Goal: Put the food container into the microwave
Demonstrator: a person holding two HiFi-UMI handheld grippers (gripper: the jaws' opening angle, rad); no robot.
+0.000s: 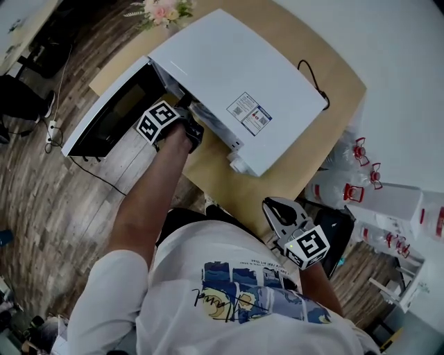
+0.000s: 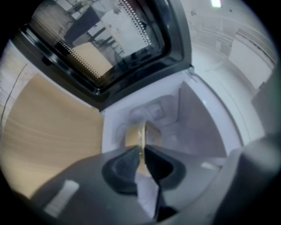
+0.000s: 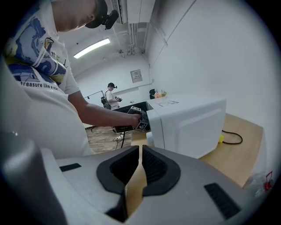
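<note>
A white microwave (image 1: pixel 236 83) stands on a wooden table (image 1: pixel 215 173) with its door (image 1: pixel 114 111) swung open to the left. My left gripper (image 1: pixel 182 118) reaches into the opening. In the left gripper view it (image 2: pixel 142 151) is shut on the thin rim of the food container (image 2: pixel 142 132), a tan, blurred shape inside the white cavity (image 2: pixel 193 118). My right gripper (image 1: pixel 277 211) hangs back at the table's near edge, close to my body. Its jaws (image 3: pixel 140 151) are shut with nothing between them. From there the microwave (image 3: pixel 189 123) and the left gripper (image 3: pixel 140 119) show ahead.
A black power cord (image 1: pixel 312 76) lies behind the microwave. Flowers (image 1: pixel 163 10) stand at the table's far end. Water bottles with red caps (image 1: pixel 357 173) sit on the floor to the right. Another person (image 3: pixel 112 94) stands far off in the room.
</note>
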